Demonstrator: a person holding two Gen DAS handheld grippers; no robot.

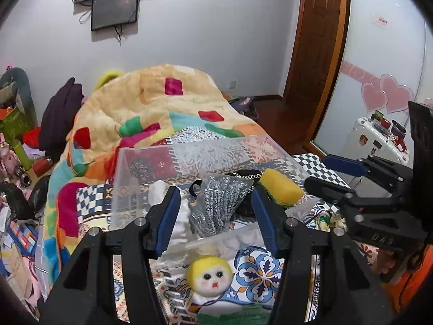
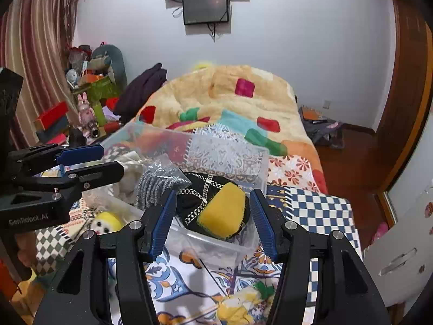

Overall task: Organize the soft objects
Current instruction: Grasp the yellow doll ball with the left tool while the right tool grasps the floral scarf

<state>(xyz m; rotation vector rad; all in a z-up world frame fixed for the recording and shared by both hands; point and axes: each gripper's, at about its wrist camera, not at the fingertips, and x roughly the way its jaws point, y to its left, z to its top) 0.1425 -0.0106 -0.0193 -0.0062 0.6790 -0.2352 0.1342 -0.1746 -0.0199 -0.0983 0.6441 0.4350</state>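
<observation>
A clear plastic bin (image 1: 140,162) (image 2: 243,168) stands on the bed. It holds a yellow sponge (image 1: 281,189) (image 2: 223,212), a black pouch with a chain (image 2: 200,192), a grey knitted item in a bag (image 1: 219,203) (image 2: 154,187) and a white soft item (image 1: 159,189) (image 2: 130,178). A yellow-haired doll (image 1: 209,272) (image 2: 107,222) lies on the sheet in front of the bin. My left gripper (image 1: 215,214) is open and empty above the bin's near wall. My right gripper (image 2: 211,219) is open around the sponge without touching it.
A colourful fluffy blanket (image 1: 151,108) (image 2: 238,94) is heaped behind the bin. A small yellow and green soft toy (image 2: 238,306) lies on the sheet near the right gripper. Cluttered shelves (image 2: 89,94) stand at the left; a wooden door (image 1: 314,40) at the right.
</observation>
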